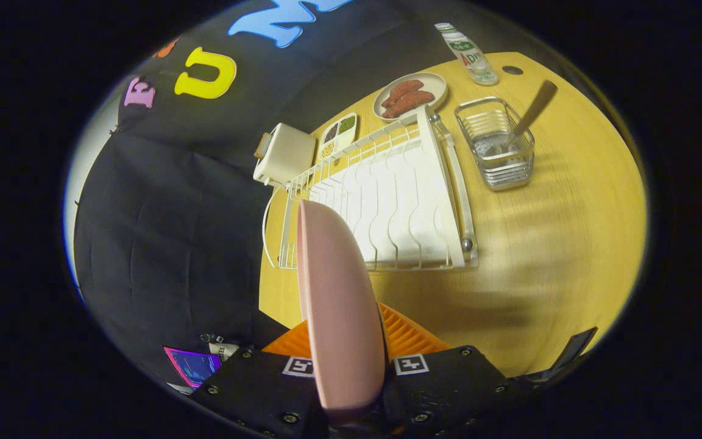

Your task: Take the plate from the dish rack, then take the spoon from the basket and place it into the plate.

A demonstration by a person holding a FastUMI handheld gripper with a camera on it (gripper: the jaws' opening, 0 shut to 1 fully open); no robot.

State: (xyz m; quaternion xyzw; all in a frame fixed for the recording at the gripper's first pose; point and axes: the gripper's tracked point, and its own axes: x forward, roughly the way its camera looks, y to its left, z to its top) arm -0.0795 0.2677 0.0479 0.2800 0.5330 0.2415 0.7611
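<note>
Plate (339, 305), pink and seen edge-on, is standing upright between the two fingers of the gripper (351, 372), its rim rising from the fingers toward the near end of the dish rack (387, 201). Both fingers are pressing on it from either side, so the gripper is clenched on the plate and holding it clear of the rack's wires.

Starting at the far left, a small lit screen (195, 366) is showing low down beside the gripper body, against the dark cloth wall. Moving rightward, a white toaster (284, 155) is sitting at the table's back edge, just beside the rack's far left corner. Next to it a small divided tray (337, 134) with green and dark fillings is lying behind the rack. The white wire dish rack is stretching beyond the fingers on the yellow wooden table (546, 256), its slots showing no dishes. Behind its far end a round dish (410, 96) is carrying brown sausage-like pieces.

Further right, a clear rectangular basket (497, 146) is standing near the rack's right rail but apart from it. The spoon (524, 119) is leaning inside this basket, its bowl down near the basket floor and its handle slanting up and out over the right rim. Behind the basket a plastic bottle (468, 53) with a green and white label is standing near the table's back edge. The spoon is well apart from the plate and the fingers, across the rack from them.
</note>
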